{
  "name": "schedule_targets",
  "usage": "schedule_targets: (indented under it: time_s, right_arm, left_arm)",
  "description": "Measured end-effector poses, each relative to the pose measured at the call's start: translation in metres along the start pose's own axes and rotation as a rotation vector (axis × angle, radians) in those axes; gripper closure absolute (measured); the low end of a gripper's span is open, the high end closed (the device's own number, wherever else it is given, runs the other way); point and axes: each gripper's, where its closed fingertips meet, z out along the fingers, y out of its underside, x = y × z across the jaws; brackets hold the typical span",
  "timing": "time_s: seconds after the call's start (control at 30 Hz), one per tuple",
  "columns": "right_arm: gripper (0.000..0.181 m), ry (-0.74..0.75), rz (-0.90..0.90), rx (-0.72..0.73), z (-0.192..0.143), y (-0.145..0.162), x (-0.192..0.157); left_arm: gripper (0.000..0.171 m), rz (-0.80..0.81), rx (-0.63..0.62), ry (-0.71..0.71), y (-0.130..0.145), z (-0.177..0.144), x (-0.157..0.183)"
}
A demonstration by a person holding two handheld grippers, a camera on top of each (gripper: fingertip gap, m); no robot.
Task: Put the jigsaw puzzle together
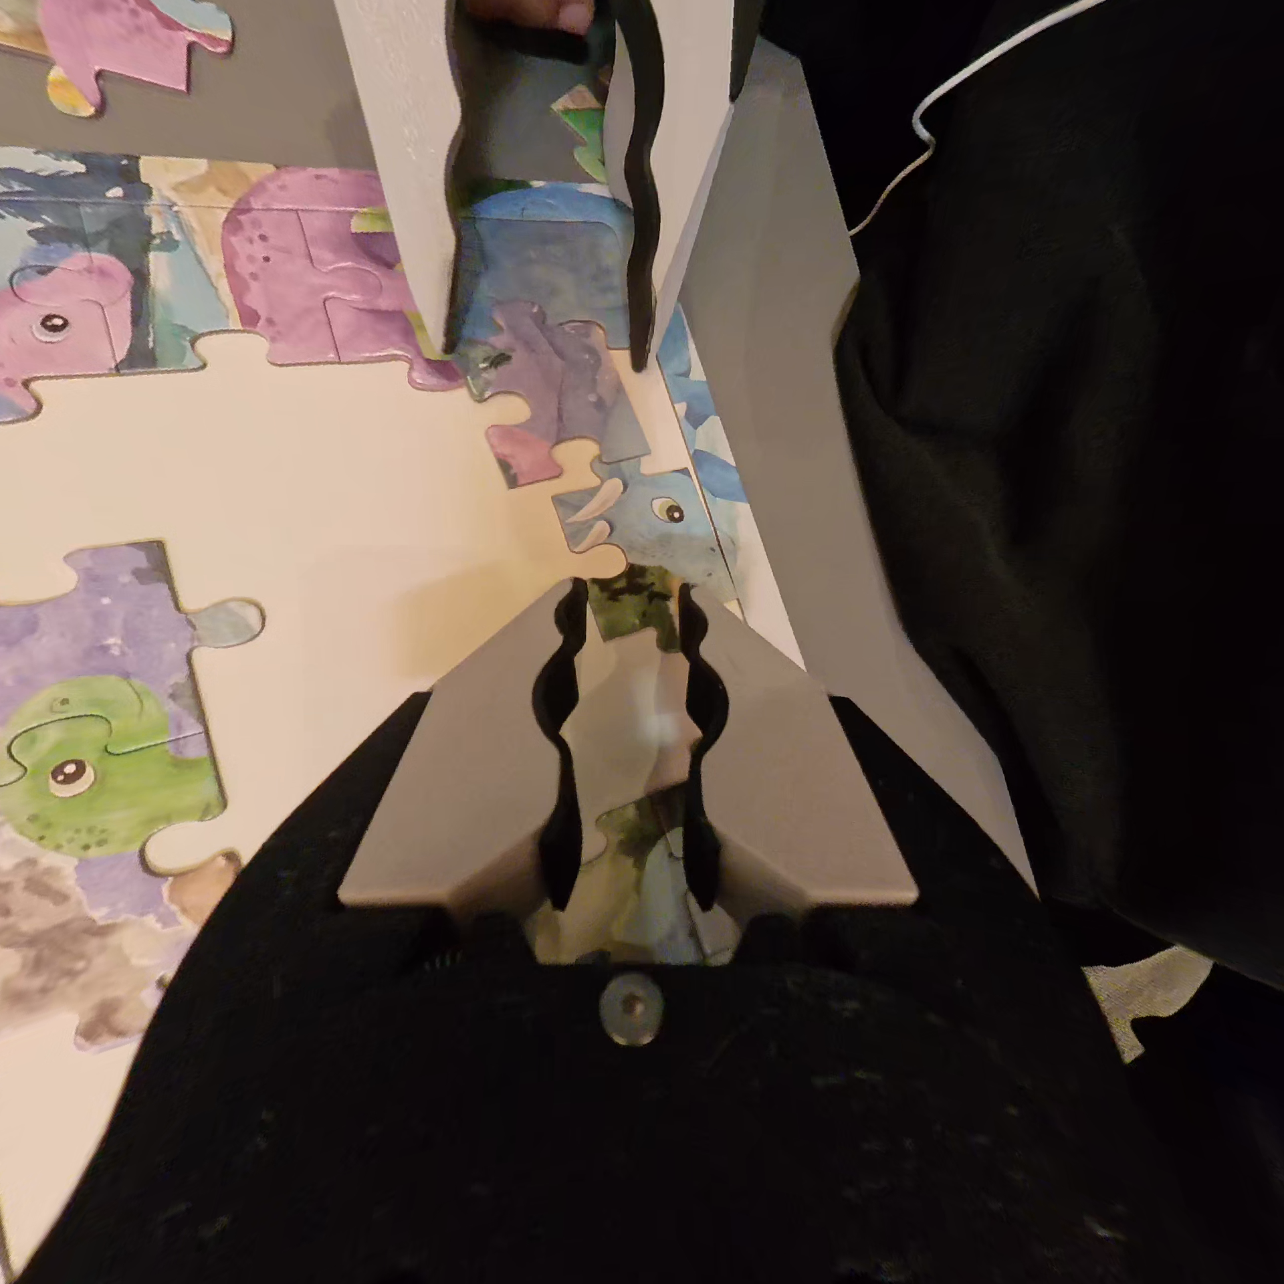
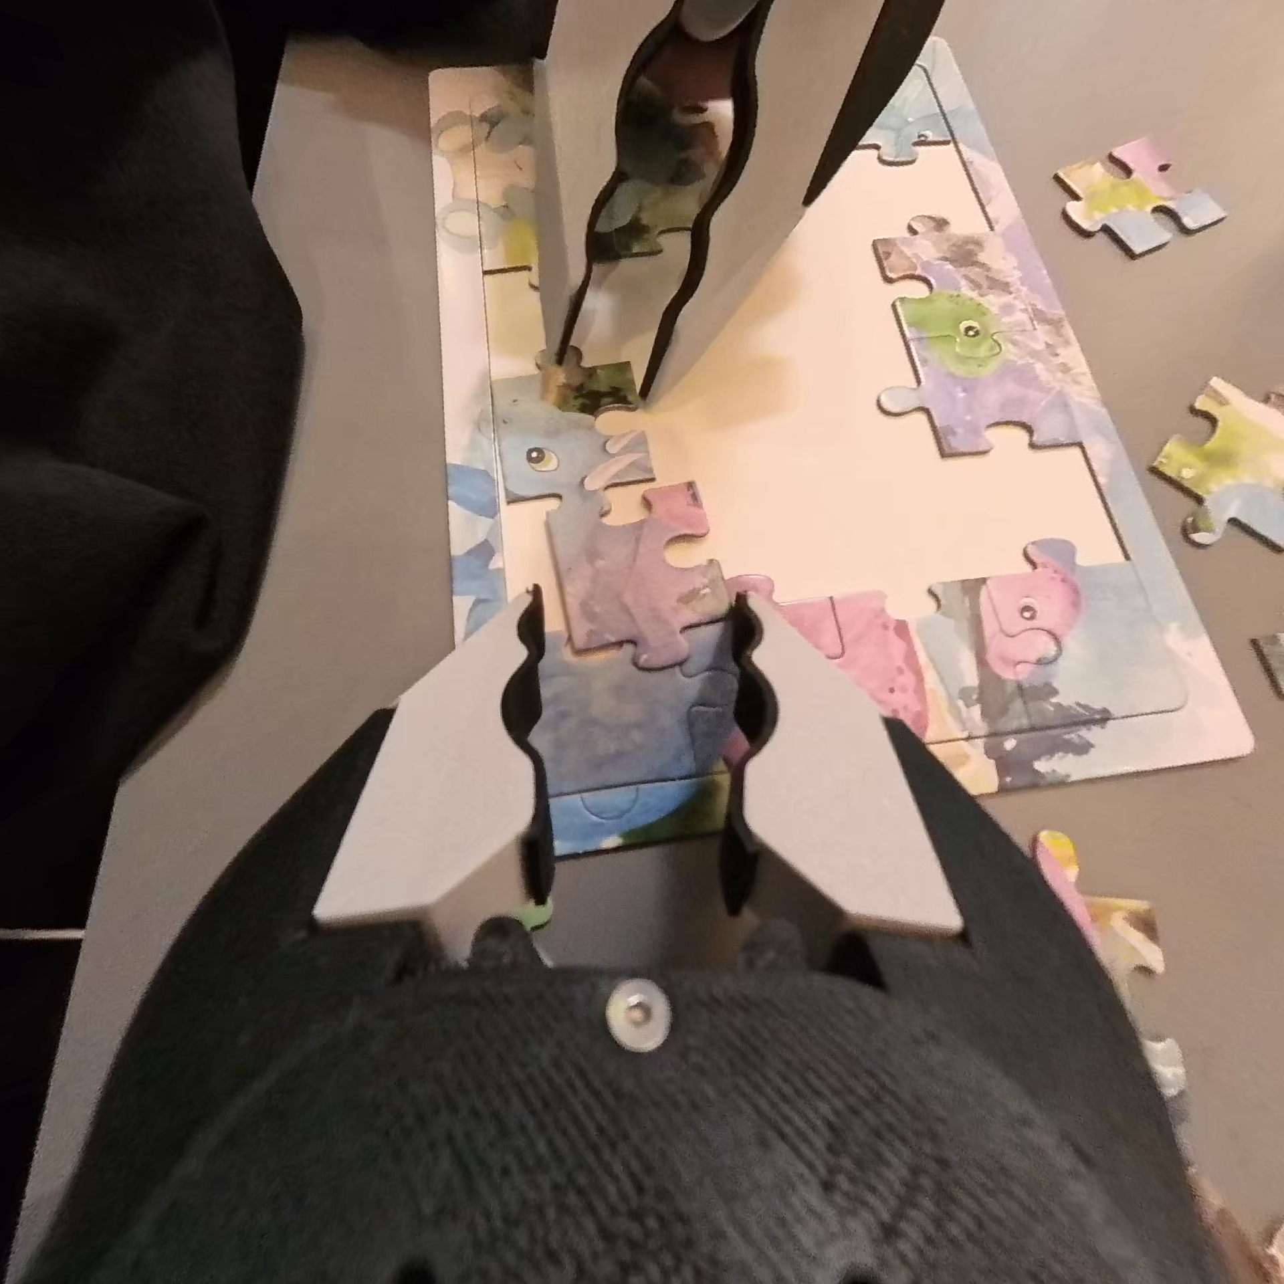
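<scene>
Grey counter (image 2: 361, 347) carries the jigsaw puzzle tray (image 2: 799, 486), a cream board with a printed border, and everything else is placed from that tray. Its middle is bare cream; joined pieces line the edges. Along the side nearest the person's black sleeve (image 1: 1077, 486) run a blue dinosaur piece (image 2: 570, 458), a purple-blue piece (image 2: 625, 583) lying slightly askew on its neighbours, and a dark green piece (image 2: 597, 389). Pink dinosaur pieces (image 2: 1028, 611) fill one end of the tray, and a green dinosaur cluster (image 2: 973, 347) sits on the side away from the sleeve. Loose pieces (image 2: 1139, 198) lie on the counter beyond that far side.

Over the tray's sleeve-side edge, the left gripper (image 1: 629, 590) points down with its tips at the dark green piece; the jaws stand slightly apart, straddling the piece's edges, and whether they pinch it cannot be told. At the tray's pink end, the right gripper (image 2: 636, 604) hovers above the blue pieces with jaws spread wide, holding nothing.
</scene>
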Motion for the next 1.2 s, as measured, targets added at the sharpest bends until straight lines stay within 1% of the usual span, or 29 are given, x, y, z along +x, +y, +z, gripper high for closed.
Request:
schedule_targets:
  time_s: [0.23, 0.6, 1.0, 1.2]
  right_arm:
    - [0.135, -0.025, -0.009, -0.005, 0.0007, 0.0005, -0.0045]
    - [0.134, -0.047, -0.015, -0.010, 0.0021, 0.0005, -0.0089]
    - [0.135, -0.048, -0.018, -0.008, 0.0023, 0.0001, -0.0096]
    - [0.135, -0.049, -0.017, -0.010, 0.0024, 0.0003, -0.0096]
  left_arm:
    - [0.148, -0.005, 0.000, -0.003, 0.0016, -0.0018, -0.0014]
    - [0.148, -0.010, 0.004, -0.007, 0.0021, -0.0037, -0.0026]
    - [0.143, -0.006, 0.026, -0.008, -0.0023, -0.0043, -0.0019]
    - [0.139, -0.009, 0.013, -0.003, -0.0006, -0.0016, -0.0009]
